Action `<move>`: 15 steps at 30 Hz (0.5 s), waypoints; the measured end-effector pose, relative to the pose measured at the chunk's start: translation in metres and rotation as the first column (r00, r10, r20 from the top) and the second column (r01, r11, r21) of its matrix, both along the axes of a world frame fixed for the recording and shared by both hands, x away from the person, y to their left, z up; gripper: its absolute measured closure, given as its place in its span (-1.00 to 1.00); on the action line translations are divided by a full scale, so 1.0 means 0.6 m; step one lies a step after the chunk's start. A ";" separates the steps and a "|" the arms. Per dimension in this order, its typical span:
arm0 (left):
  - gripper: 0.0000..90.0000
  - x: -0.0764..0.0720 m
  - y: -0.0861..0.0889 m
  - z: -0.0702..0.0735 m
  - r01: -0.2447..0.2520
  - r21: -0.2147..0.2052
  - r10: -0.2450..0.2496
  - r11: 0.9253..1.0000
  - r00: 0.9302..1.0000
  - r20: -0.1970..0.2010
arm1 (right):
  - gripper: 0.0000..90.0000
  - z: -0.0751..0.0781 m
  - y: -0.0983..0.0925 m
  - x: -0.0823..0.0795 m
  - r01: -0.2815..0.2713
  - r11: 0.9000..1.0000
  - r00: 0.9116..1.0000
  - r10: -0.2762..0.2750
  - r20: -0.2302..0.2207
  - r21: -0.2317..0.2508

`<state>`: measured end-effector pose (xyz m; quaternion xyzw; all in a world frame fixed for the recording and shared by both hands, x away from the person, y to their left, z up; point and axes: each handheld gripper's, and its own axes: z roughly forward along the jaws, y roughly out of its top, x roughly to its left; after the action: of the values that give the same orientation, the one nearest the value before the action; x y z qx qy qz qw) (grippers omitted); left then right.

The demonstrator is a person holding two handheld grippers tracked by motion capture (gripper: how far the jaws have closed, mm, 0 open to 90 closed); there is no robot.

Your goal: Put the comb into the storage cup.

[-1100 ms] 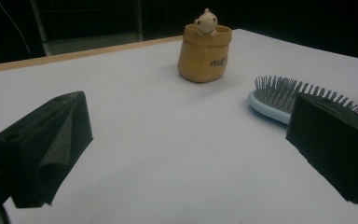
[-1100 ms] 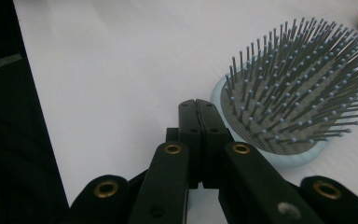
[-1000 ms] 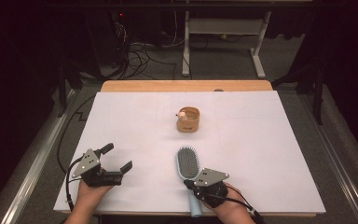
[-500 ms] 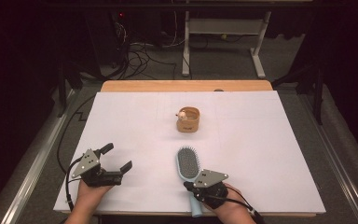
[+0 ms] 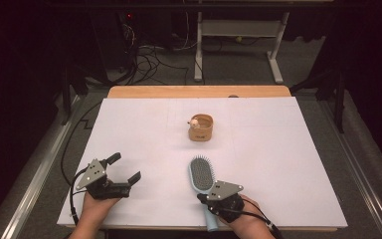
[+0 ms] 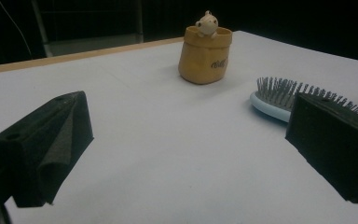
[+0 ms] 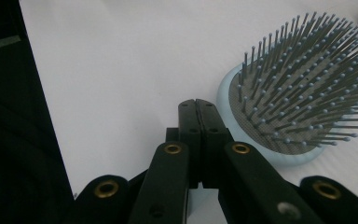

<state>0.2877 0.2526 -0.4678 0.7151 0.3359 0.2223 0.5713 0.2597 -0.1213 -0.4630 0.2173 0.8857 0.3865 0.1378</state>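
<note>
A light-blue hairbrush (image 5: 201,174) lies bristles up on the white sheet, its handle pointing to the near edge. My right gripper (image 5: 203,197) sits over that handle; in the right gripper view its two pads (image 7: 196,105) press flat together beside the brush head (image 7: 303,88), with nothing seen between them. At the near left my left gripper (image 5: 125,168) rests wide open, nothing between its jaws (image 6: 191,144). A small tan pot (image 5: 201,127) with a little figure (image 6: 207,23) on its rim stands mid-table, beyond the brush (image 6: 279,95).
White paper covers the table (image 5: 288,164), with a wooden strip (image 5: 199,91) along the far edge. Cables and a metal desk frame (image 5: 238,35) lie on the dark floor beyond. Metal rails run along both sides.
</note>
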 end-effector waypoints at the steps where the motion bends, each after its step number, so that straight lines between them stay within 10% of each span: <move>1: -0.96 0.000 0.000 0.000 0.000 0.000 0.000 1.000 1.000 0.000 | 1.00 0.000 -0.001 0.000 -0.001 1.000 1.000 0.001 0.002 -0.003; 15: -0.96 0.000 0.003 0.000 -0.003 -0.002 0.003 1.000 1.000 -0.002 | 1.00 0.004 -0.018 0.005 -0.001 1.000 1.000 0.001 -0.002 -0.023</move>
<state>0.2877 0.2545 -0.4676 0.7143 0.3377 0.2218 0.5714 0.2625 -0.1323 -0.4605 0.2156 0.8903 0.3760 0.1394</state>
